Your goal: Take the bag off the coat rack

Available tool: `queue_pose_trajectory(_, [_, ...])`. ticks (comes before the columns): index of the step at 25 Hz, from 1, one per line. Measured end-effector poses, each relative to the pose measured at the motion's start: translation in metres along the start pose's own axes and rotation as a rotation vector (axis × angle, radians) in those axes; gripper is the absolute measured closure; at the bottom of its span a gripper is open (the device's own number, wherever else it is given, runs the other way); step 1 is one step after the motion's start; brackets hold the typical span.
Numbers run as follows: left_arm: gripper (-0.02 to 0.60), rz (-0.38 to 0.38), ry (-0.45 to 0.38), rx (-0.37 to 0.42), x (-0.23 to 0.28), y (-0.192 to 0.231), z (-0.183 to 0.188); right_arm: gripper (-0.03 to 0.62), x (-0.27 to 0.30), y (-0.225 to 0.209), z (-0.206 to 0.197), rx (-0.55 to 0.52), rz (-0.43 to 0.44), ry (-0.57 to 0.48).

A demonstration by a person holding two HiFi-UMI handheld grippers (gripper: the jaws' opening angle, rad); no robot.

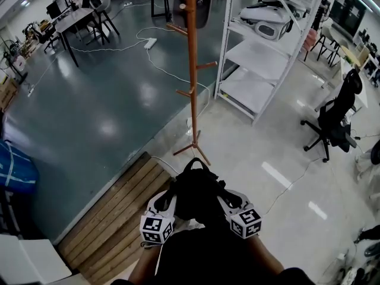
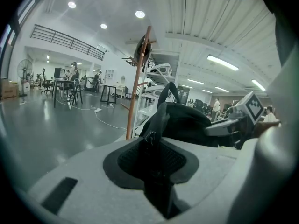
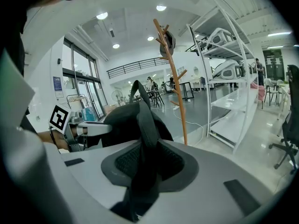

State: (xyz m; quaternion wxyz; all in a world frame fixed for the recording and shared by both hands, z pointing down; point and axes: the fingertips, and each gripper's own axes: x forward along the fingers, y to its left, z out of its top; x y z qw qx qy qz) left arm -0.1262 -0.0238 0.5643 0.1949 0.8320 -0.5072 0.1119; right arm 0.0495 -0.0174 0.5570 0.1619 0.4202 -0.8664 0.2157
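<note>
The black bag (image 1: 196,192) is off the coat rack (image 1: 191,70) and sits low in the centre of the head view, carried between the two grippers, well apart from the rack's base just above it in the frame

The left gripper (image 1: 168,198) comes in on the bag from the lower left and the right gripper (image 1: 228,199) from the lower right. In the left gripper view the jaws are pinched on a black strap (image 2: 159,125) that runs up out of the pads towards the body of the bag. The right gripper view shows the same kind of hold, with the jaws clamped on a wide black strap (image 3: 145,125) that stands up between the pads and hangs down below them

The orange wooden rack stands upright in the upper middle of the head view, on the edge between the dark glossy floor (image 1: 89,111) and the pale floor. A dark item (image 1: 199,2) hangs on its top pegs. A white shelf unit (image 1: 261,58) stands to the right of the rack, a black office chair (image 1: 338,114) is at the right edge, and a wooden platform (image 1: 119,218) lies at the lower left
</note>
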Motion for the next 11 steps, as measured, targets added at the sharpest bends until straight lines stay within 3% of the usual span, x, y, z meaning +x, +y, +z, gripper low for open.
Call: queue_pose_trajectory(11, [0.492, 0.003, -0.003, -0.006, -0.0017, 0.0093, 0.0007, 0.502, 0.0082, 0.005, 0.0, -0.002, 0.01, 0.004])
